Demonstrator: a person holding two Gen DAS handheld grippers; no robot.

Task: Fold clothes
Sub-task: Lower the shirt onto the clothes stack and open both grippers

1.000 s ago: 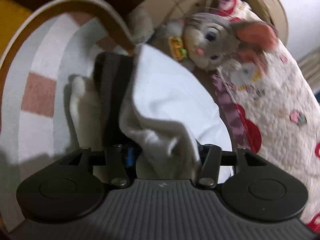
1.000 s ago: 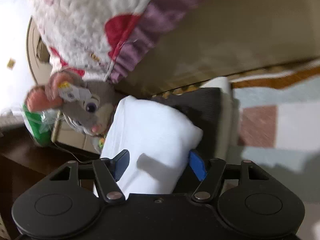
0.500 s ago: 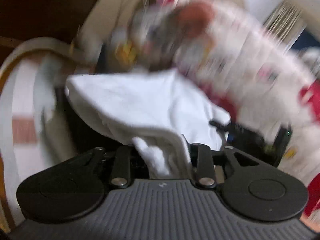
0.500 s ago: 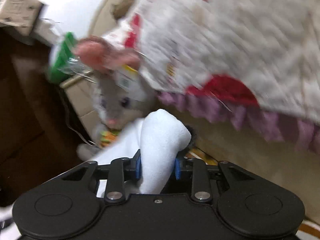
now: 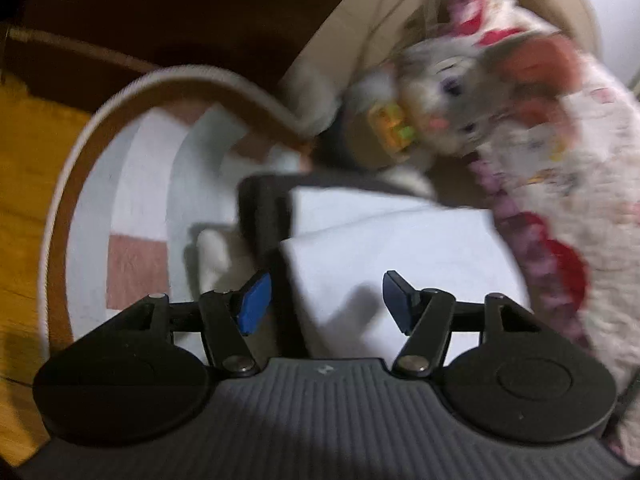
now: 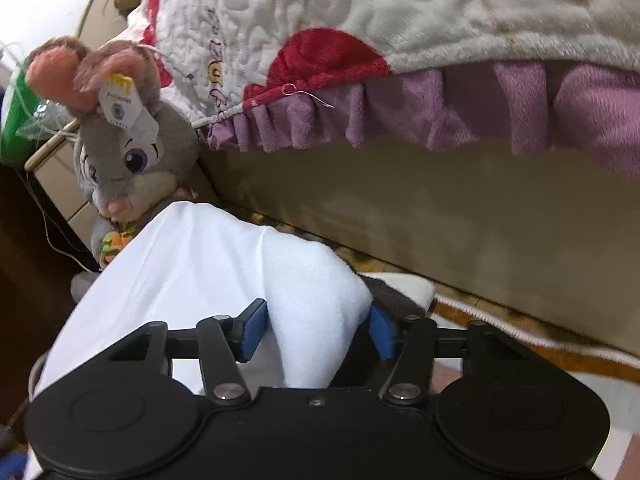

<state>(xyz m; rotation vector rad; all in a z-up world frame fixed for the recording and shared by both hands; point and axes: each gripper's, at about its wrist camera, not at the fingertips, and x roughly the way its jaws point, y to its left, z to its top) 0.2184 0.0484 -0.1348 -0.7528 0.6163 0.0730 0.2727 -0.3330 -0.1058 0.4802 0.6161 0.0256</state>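
While the left wrist view takes in the round striped rug (image 5: 132, 184) on the wooden floor (image 5: 28, 184) and a dark folded garment (image 5: 264, 216) under the white garment (image 5: 400, 248), the right wrist view alone shows sharply the grey plush rabbit (image 6: 128, 160) with its ear tag and the quilted blanket (image 6: 360, 12) hanging over a beige bed side. The left hand-held gripper (image 5: 324, 300) is opening, its blue pads clear of the white cloth lying between them. The right hand-held gripper (image 6: 316, 328) is opening too, a fold of the white garment (image 6: 224, 268) still bunched between its pads, the right pad seemingly touching.
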